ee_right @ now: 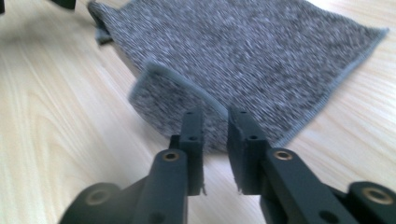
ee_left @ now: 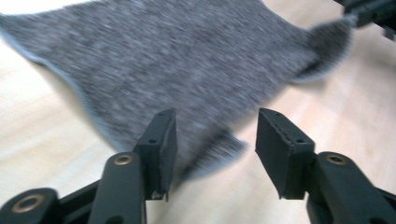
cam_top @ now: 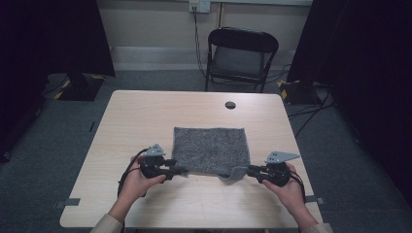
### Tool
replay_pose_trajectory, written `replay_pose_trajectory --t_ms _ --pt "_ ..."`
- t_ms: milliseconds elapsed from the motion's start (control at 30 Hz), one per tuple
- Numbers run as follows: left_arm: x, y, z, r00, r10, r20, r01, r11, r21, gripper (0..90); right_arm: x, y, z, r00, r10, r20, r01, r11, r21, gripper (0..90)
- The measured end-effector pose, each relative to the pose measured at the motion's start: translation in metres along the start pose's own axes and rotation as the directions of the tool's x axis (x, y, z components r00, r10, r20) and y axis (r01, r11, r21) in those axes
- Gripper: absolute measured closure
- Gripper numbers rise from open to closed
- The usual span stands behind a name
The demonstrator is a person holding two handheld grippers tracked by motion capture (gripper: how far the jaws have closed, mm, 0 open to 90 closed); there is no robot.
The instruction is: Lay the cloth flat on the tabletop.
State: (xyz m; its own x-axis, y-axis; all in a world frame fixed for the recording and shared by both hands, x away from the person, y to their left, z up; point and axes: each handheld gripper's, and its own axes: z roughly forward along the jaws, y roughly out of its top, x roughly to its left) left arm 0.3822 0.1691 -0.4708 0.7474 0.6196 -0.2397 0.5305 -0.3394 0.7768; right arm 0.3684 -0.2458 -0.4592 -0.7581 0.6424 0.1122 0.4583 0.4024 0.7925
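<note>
Surface: a light wood table (cam_top: 145,116), pale grain running along it.
Hole: 1 round dark grommet (cam_top: 230,105) near the far edge, right of centre.
On it: 1 grey speckled cloth (cam_top: 210,148), spread flat toward the near side.
Cloth corners: the near right corner (ee_right: 159,88) is curled up off the wood; the near left corner (ee_left: 219,151) is slightly rumpled.
</note>
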Motion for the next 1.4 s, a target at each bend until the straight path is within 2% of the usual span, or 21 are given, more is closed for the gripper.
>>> replay_pose_trajectory --t_ms 100,167,233,267,367,500,533,567,700,733,800,900,967,1000,1067,1133,1167,1200,1300,1333,1400 --pt "-0.015 -0.007 0.007 0.999 0.038 0.025 -0.04 0.9979 0.051 51.8 0.005 0.002 0.001 0.9999 -0.012 -0.002 0.012 1.0 -0.002 72.1" --pt "-0.023 -0.01 0.018 0.9969 0.071 0.035 -0.073 0.9936 0.086 53.1 0.009 0.004 0.006 0.9999 -0.016 0.001 0.016 1.0 -0.004 68.9" --pt "-0.024 -0.011 0.021 0.9964 0.08 0.026 -0.082 0.9925 0.09 52.7 0.009 0.004 0.007 0.9999 -0.015 0.002 0.015 1.0 -0.002 68.5" --pt "-0.022 -0.011 0.027 0.9965 0.084 0.0 -0.084 0.9938 0.074 51.5 0.01 0.005 0.012 0.9999 -0.014 -0.008 0.014 1.0 -0.001 67.4" --pt "-0.018 -0.01 0.031 0.9958 0.087 -0.026 -0.085 0.9939 0.07 52.7 0.01 0.008 0.02 0.9998 -0.018 -0.01 0.018 1.0 0.001 65.0" --pt "-0.015 -0.008 0.036 0.9949 0.095 -0.033 -0.092 0.9923 0.082 60.0 0.008 0.01 0.034 0.9988 -0.031 -0.039 0.032 0.999 0.019 61.6" --pt "-0.015 -0.007 0.037 0.9962 0.083 -0.027 -0.081 0.9934 0.081 60.0 0.008 0.01 0.034 0.9988 -0.031 -0.039 0.032 0.999 0.019 61.6" --pt "-0.013 -0.006 0.037 0.996 0.086 -0.023 -0.084 0.9927 0.087 65.0 0.008 0.01 0.041 0.9969 -0.031 -0.073 0.034 0.999 0.033 62.9" --pt "-0.007 -0.002 0.04 0.9971 0.074 -0.018 -0.072 0.9932 0.092 74.5 0.009 0.008 0.052 0.9928 -0.051 -0.108 0.058 0.997 0.059 70.3" --pt "-0.006 -0.002 0.041 0.9973 0.071 -0.015 -0.07 0.9936 0.089 74.5 0.009 0.008 0.052 0.9928 -0.051 -0.108 0.058 0.997 0.059 70.3" --pt "-0.004 -0.001 0.042 0.9967 0.08 -0.011 -0.079 0.9926 0.092 80.1 0.009 0.005 0.059 0.9929 -0.052 -0.107 0.064 0.992 0.112 72.6" --pt "-0.003 0.0 0.044 0.995 0.1 -0.012 -0.098 0.9912 0.089 83.7 0.008 0.004 0.062 0.9941 -0.039 -0.101 0.05 0.993 0.109 71.7" --pt "-0.004 0.001 0.045 0.9941 0.107 -0.011 -0.106 0.9902 0.091 84.5 0.008 0.005 0.062 0.9944 -0.048 -0.094 0.059 0.992 0.112 73.1" --pt "-0.004 0.002 0.046 0.9938 0.111 -0.011 -0.109 0.9894 0.096 85.0 0.009 0.006 0.063 0.9947 -0.063 -0.081 0.073 0.99 0.12 77.8" --pt "-0.003 0.004 0.048 0.9929 0.118 -0.014 -0.116 0.9884 0.097 85.3 0.009 0.006 0.063 0.9951 -0.067 -0.073 0.076 0.989 0.124 80.4" --pt "-0.002 0.007 0.052 0.9937 0.112 -0.01 -0.11 0.9892 0.097 86.4 0.007 0.008 0.065 0.9976 -0.031 -0.062 0.039 0.991 0.129 84.4" --pt "-0.002 0.008 0.053 0.9942 0.107 -0.009 -0.105 0.9897 0.096 86.4 0.007 0.008 0.065 0.9976 -0.031 -0.062 0.039 0.991 0.129 84.4" --pt "0.001 0.011 0.057 0.9955 0.095 -0.004 -0.094 0.9911 0.094 86.7 0.005 0.008 0.066 0.9992 -0.018 -0.035 0.022 0.993 0.115 85.1" --pt "0.004 0.016 0.061 0.9963 0.086 -0.003 -0.085 0.9914 0.1 87.3 0.0 0.008 0.067 0.9999 0.008 -0.014 -0.006 0.995 0.097 85.4" --pt "0.007 0.022 0.063 0.9952 0.098 -0.008 -0.096 0.9879 0.122 87.4 -0.007 0.009 0.066 0.9991 0.043 0.006 -0.043 0.997 0.066 85.4" --pt "0.008 0.025 0.062 0.9952 0.097 -0.009 -0.096 0.9878 0.123 87.6 -0.016 0.01 0.062 0.9957 0.093 0.004 -0.093 0.995 0.024 85.2"
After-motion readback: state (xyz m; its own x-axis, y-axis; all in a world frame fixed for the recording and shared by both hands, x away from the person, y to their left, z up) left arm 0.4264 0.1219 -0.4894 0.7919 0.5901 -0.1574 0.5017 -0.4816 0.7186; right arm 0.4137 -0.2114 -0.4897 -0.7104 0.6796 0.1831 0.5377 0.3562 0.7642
